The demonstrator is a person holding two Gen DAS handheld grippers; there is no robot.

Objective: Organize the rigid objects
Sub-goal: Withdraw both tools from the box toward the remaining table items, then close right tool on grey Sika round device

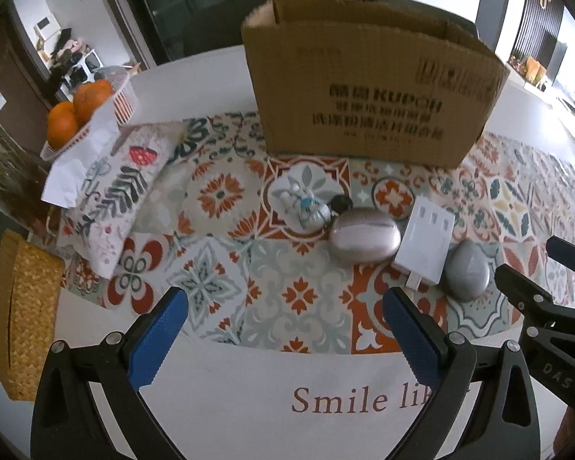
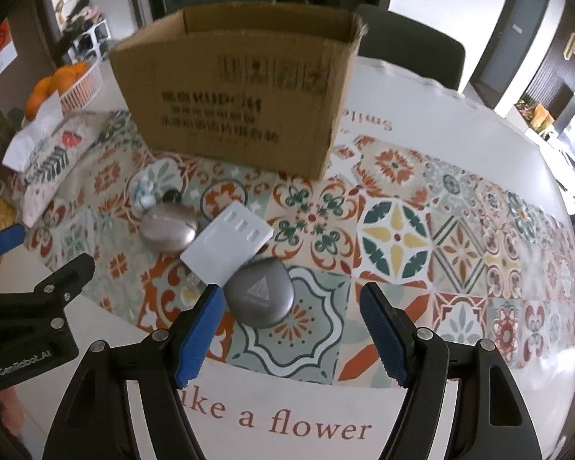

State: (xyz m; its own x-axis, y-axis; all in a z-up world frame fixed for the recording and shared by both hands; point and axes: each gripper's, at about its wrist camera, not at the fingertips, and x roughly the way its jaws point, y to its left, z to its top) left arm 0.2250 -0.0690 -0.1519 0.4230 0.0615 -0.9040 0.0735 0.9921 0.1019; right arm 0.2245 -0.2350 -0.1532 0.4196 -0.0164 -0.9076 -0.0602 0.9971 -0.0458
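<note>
Two oval cases [image 1: 364, 237], one box [image 1: 372, 88]

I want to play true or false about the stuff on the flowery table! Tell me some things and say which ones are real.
1. Both grippers are open and empty. True: the left gripper and right gripper hold nothing.
2. The cardboard box is closed with a lid. False: its top is open.
3. The white charger lies between the pink case and the grey case. True.
4. The oranges sit inside the cardboard box. False: they are in a white basket off to the left.
5. The grey case is the object nearest the right gripper. True.
</note>
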